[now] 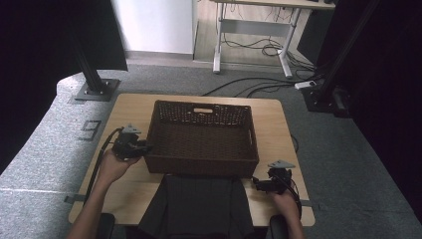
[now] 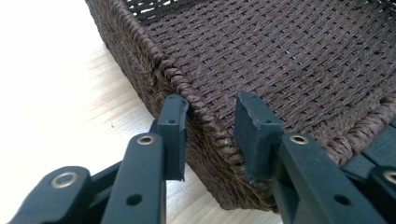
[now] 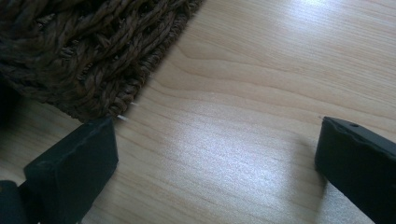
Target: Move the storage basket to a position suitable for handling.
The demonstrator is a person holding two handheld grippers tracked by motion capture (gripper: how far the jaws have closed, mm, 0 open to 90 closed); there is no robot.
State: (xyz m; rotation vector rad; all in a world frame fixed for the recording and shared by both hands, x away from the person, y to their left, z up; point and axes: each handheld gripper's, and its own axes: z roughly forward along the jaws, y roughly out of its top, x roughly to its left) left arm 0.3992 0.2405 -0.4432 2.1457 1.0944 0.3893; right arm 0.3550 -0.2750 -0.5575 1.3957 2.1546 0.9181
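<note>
The dark woven basket sits mid-frame in the high view, square on the pale wooden table, and it looks empty, nothing on its woven floor. My left gripper is at its left wall, near the lower left corner. In the left gripper view the braided rim runs up between my jaws: one pad outside the wall, the other over the inside, a clear gap on the inner side, so I'm straddling the rim, part open, not clamped. My right gripper is low in the frame, just off the basket's lower right corner. In the right gripper view its jaws stand wide apart over bare wood, holding nothing, and the basket's bottom edge fills the upper left, close to one pad.

I reckon I'm setting up a two-handed grip on the basket. Left needs to close on that rim. Right has farther to go: it must rise and swing over the right wall before it can bite.
</note>
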